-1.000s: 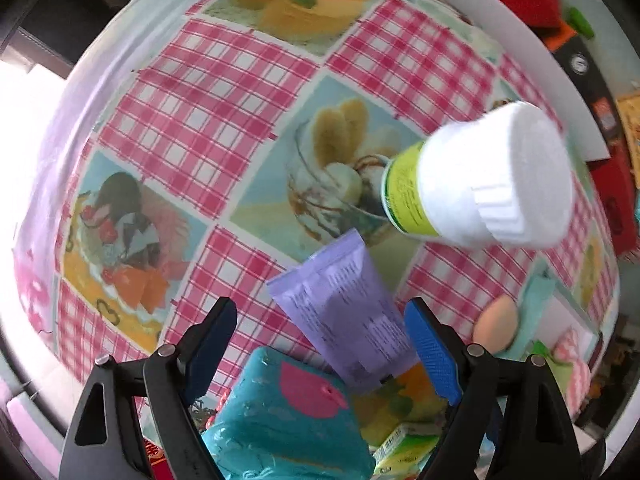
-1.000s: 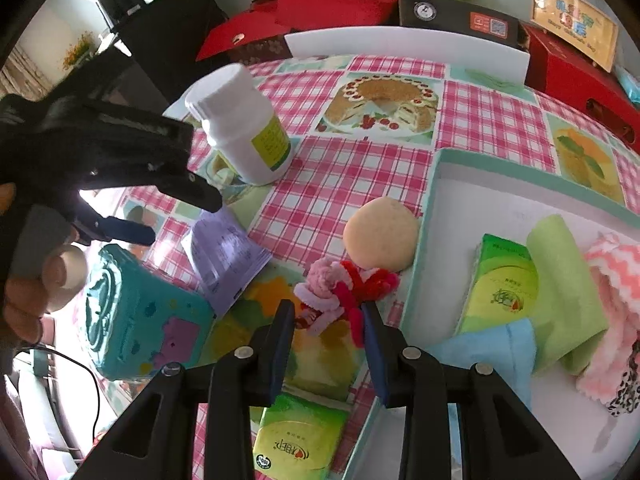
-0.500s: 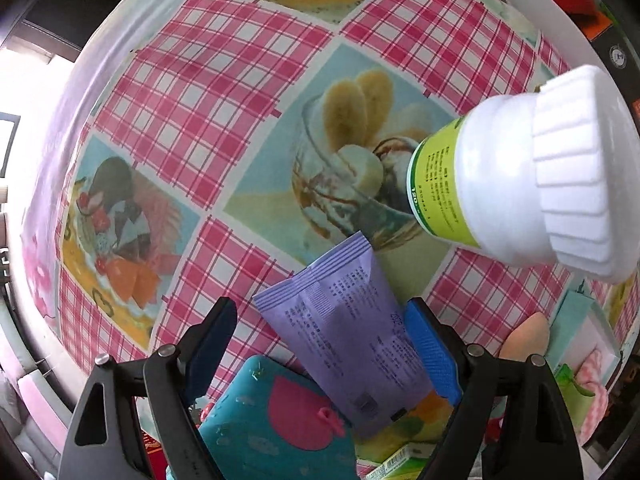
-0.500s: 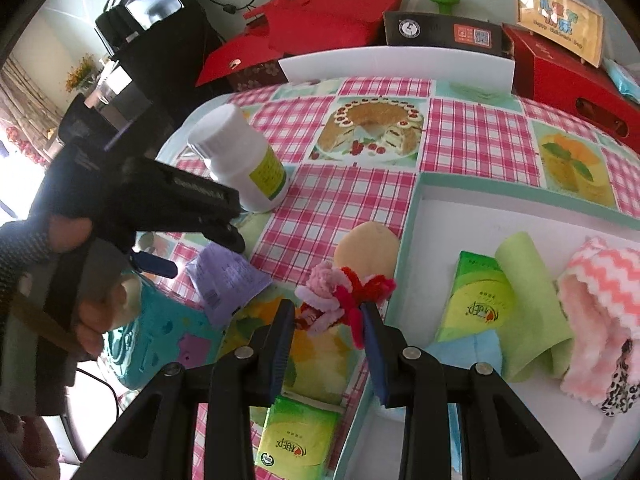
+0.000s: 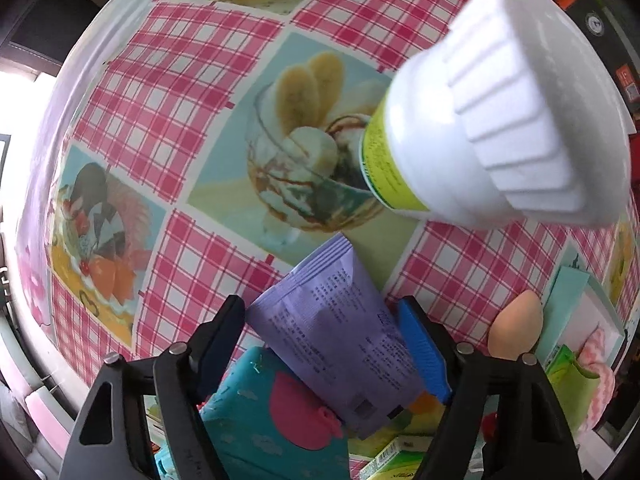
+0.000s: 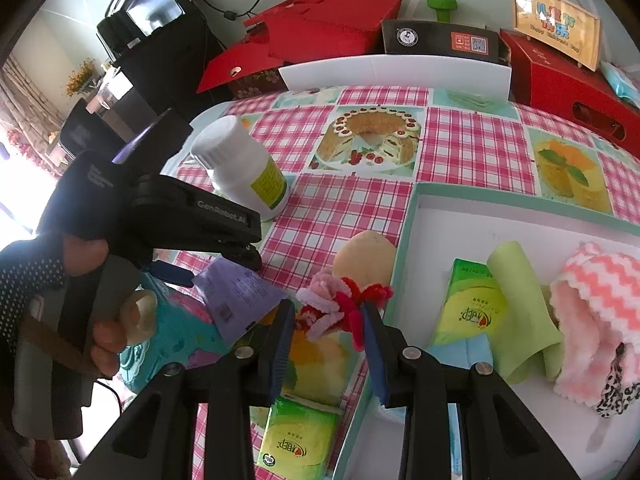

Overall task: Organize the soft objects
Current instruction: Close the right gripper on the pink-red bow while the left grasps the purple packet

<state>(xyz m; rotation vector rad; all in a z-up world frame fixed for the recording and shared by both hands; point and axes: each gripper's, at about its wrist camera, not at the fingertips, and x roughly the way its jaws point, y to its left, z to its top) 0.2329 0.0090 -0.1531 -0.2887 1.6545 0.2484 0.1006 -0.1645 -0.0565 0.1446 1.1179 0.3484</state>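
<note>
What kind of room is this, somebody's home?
Probably a home living or dining area: a table under a pink checked dessert-print tablecloth, red gift boxes stacked behind it, and a dark cabinet with a screen by the wall.

Table with checked pink cloth — items resting on it

White bottle far left; purple sachet, teal box near left; white tray right.

A purple sachet is seen lying flat, its lower end propped on the teal box. A pink-and-red yarn doll is seen right of that box, touching a beige sponge behind it.
</note>
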